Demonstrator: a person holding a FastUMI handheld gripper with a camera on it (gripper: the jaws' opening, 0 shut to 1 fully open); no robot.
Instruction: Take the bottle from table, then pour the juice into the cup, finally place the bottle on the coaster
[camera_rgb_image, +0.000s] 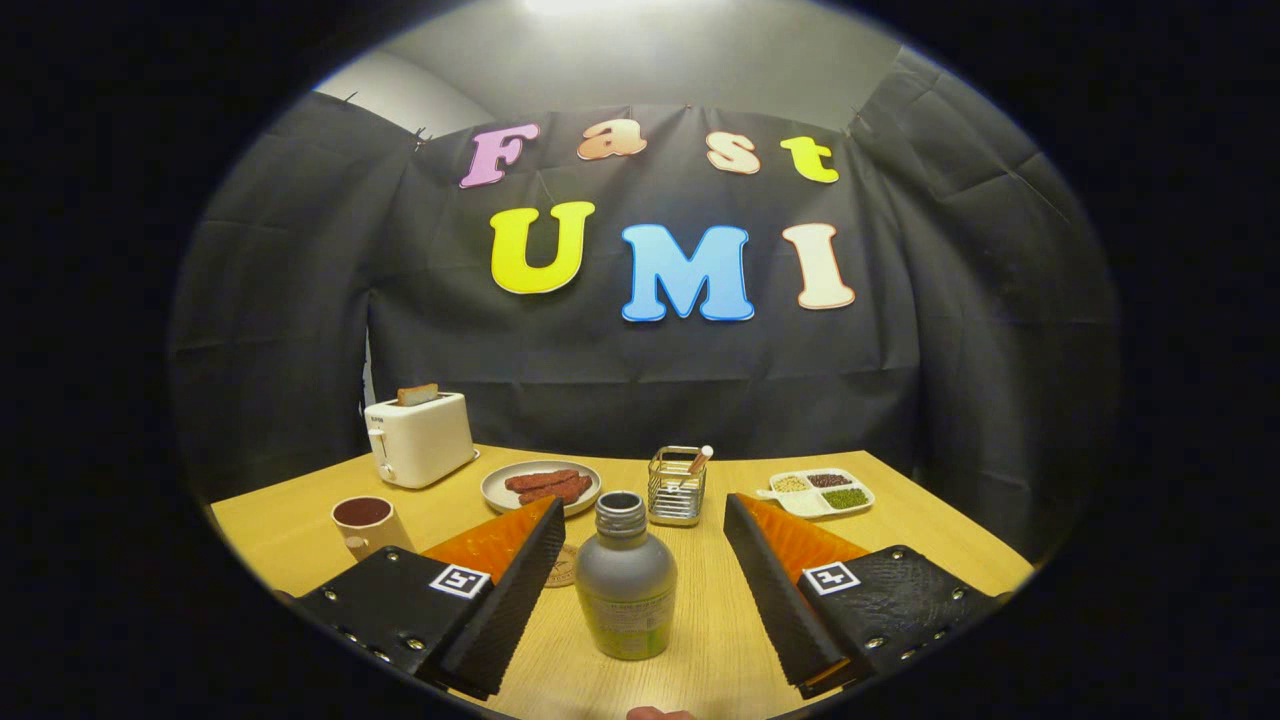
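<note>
Uncapped bottle (626, 585) upright between wide-spread tool (640, 530) fingers.
Cup (366, 524) near the desk's (930, 540) left edge; coaster (563, 566) beside the bottle; sausage plate (541, 486) behind.

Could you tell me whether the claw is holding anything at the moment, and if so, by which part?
Nothing is held. The claw is open, its fingers standing apart on either side of the bottle, which stands upright on the table between them, untouched.

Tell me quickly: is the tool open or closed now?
Tool: open, its fingers on either side of the bottle, not touching it.
</note>
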